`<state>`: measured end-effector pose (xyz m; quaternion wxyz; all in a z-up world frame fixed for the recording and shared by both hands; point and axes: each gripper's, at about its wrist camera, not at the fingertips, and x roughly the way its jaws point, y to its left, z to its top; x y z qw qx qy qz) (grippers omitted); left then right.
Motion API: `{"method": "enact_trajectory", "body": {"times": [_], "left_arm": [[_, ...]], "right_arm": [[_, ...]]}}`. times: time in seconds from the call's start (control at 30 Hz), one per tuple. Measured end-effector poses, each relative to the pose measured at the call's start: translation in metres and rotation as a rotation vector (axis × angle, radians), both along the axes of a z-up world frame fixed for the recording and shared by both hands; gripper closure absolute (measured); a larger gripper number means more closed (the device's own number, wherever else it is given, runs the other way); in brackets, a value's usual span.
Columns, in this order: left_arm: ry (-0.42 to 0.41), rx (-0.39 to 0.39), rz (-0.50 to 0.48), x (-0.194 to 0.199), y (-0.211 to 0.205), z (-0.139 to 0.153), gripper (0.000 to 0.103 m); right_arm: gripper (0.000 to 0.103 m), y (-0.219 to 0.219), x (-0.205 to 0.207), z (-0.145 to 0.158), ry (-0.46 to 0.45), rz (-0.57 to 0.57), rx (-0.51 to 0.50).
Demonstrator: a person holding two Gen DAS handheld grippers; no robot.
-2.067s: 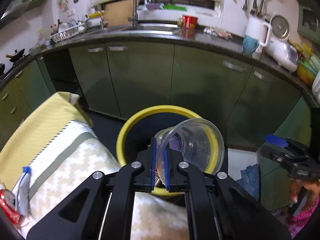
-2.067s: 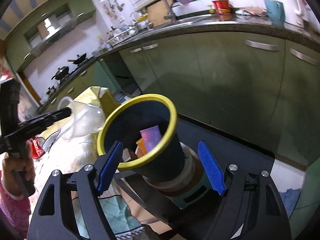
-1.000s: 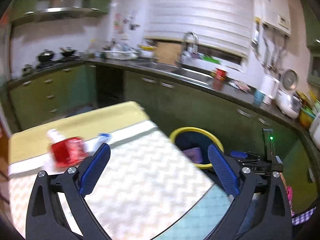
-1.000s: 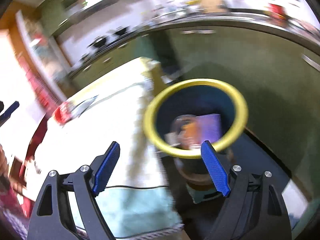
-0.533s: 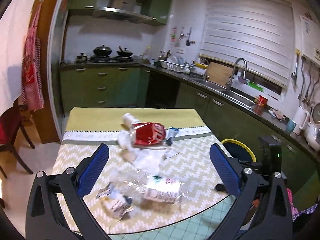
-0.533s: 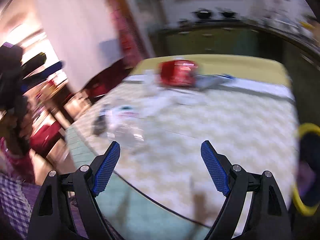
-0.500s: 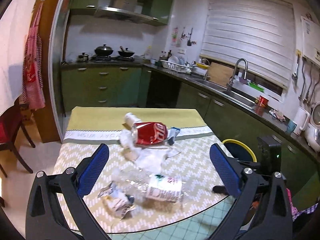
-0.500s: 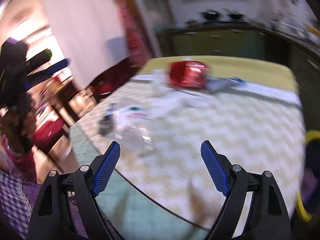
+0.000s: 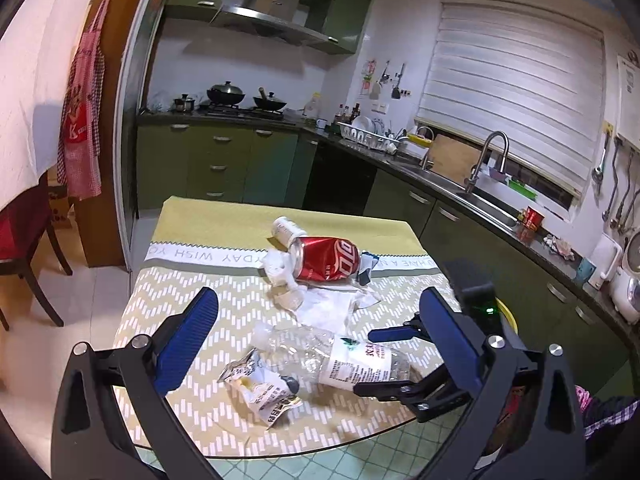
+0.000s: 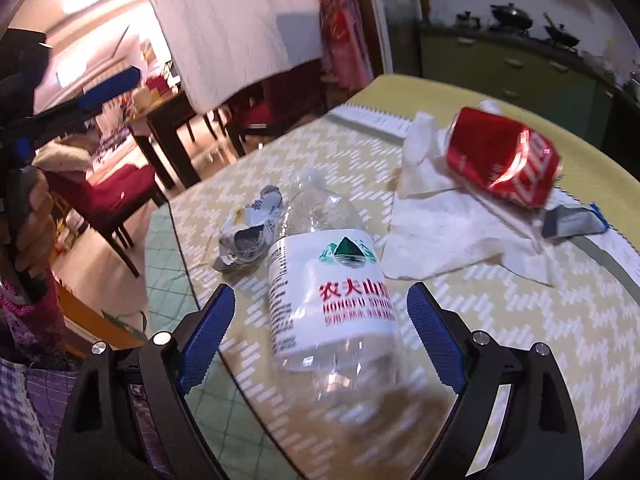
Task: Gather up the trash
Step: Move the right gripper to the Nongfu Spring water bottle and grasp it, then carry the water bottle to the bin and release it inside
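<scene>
A crushed clear plastic bottle (image 10: 332, 292) with a white label lies on the table, also in the left wrist view (image 9: 340, 356). My right gripper (image 10: 320, 336) is open with its jaws on either side of the bottle's base; it shows in the left wrist view (image 9: 384, 360). A crumpled wrapper (image 9: 264, 388) lies next to the bottle, also in the right wrist view (image 10: 248, 232). A red can (image 9: 328, 260), white tissues (image 9: 328, 304) and a small white cup (image 9: 286, 230) lie farther back. My left gripper (image 9: 320, 336) is open and empty, above the table's near edge.
The table has a yellow-green patterned cloth (image 9: 224, 300). The yellow rim of the trash bin (image 9: 506, 312) shows beyond the table's right edge. Green kitchen cabinets (image 9: 240, 168) and a sink counter (image 9: 460, 188) stand behind. Red chairs (image 10: 116, 196) stand to the left.
The plastic cup left my left gripper and went into the bin. Both grippers swung from the bin to the table. My right gripper has moved in around the bottle.
</scene>
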<state>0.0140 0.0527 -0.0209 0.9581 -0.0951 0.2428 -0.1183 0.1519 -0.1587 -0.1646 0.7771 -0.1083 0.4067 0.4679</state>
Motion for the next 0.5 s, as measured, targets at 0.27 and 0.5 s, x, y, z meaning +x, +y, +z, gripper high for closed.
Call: {"method": "enact_trajectory", "body": {"times": [0.27,0.5], "left_arm": [[0.034,-0.032,0.008,0.004,0.012,-0.012,0.007],[0.037,-0.039,0.015,0.004,0.016,-0.016,0.007]], "right_arm": [[0.017,0.027,0.009,-0.013,0.01,0.038,-0.068],[0.038,0.036,0.013,-0.02,0.03,0.02,-0.085]]}}
